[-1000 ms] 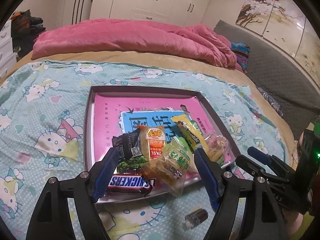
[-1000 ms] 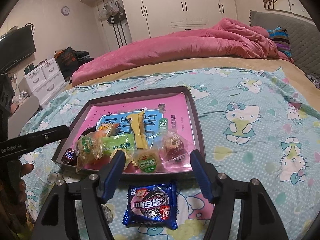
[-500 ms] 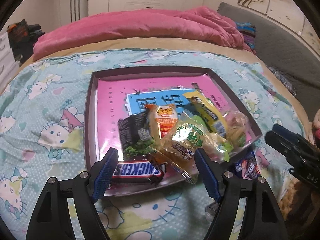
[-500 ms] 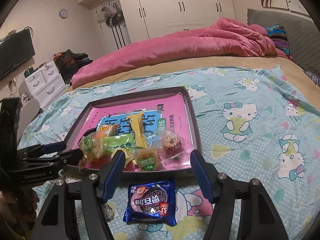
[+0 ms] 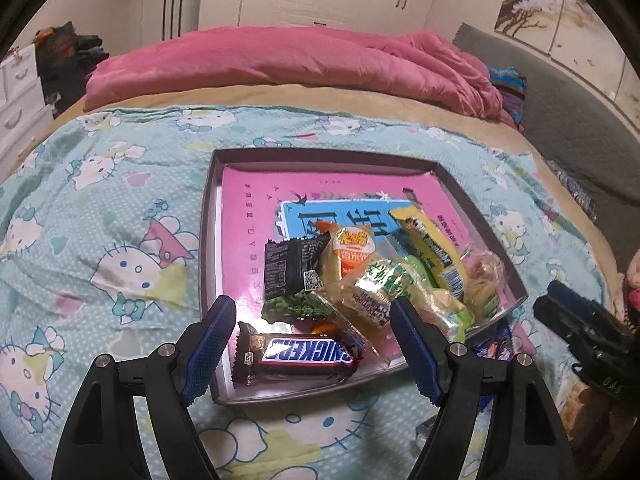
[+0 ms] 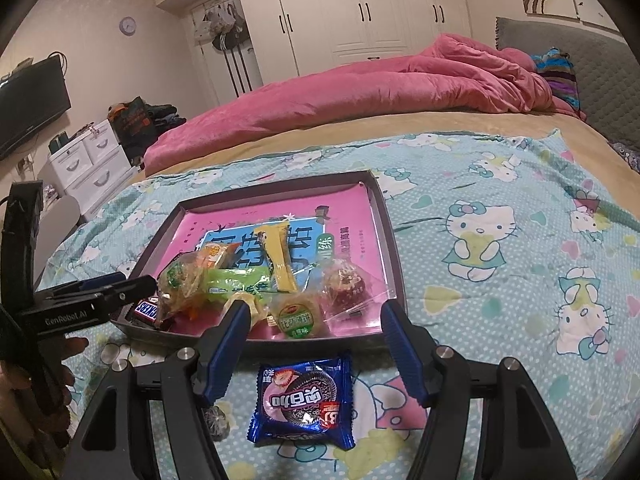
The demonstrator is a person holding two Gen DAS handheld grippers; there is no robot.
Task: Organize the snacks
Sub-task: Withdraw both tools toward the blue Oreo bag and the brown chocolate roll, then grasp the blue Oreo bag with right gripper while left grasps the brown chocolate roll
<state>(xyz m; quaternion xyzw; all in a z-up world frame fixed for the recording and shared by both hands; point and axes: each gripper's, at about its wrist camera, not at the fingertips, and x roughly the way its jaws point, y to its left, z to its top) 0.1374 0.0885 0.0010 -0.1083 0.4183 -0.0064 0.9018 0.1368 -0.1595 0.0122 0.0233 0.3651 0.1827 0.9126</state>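
Note:
A dark-rimmed tray [image 5: 208, 240] with a pink printed bottom lies on the cartoon-cat bedspread and holds several snacks. Among them are a Snickers bar [image 5: 294, 356], a black packet [image 5: 294, 276], clear green-labelled packets [image 5: 380, 292] and a yellow bar [image 5: 432, 248]. My left gripper [image 5: 312, 320] hovers open over the tray's near corner, with the Snickers below the gap. A blue cookie packet [image 6: 306, 400] lies on the bedspread in front of the tray [image 6: 394, 256]. My right gripper [image 6: 315, 314] stands open above that packet, apart from it. The left gripper [image 6: 108, 292] shows at the tray's left corner.
A small wrapped candy [image 6: 216, 420] lies on the bedspread beside the blue packet. A pink duvet [image 6: 360, 92] is bunched across the far side of the bed. White drawers [image 6: 88, 164] and a TV [image 6: 28, 108] stand to the left. A hand [image 6: 60, 360] holds the left gripper.
The left gripper has tipped down and drawn closer over the tray's near corner, so the Snickers now lies between its fingers. The right gripper and the blue packet have not moved.

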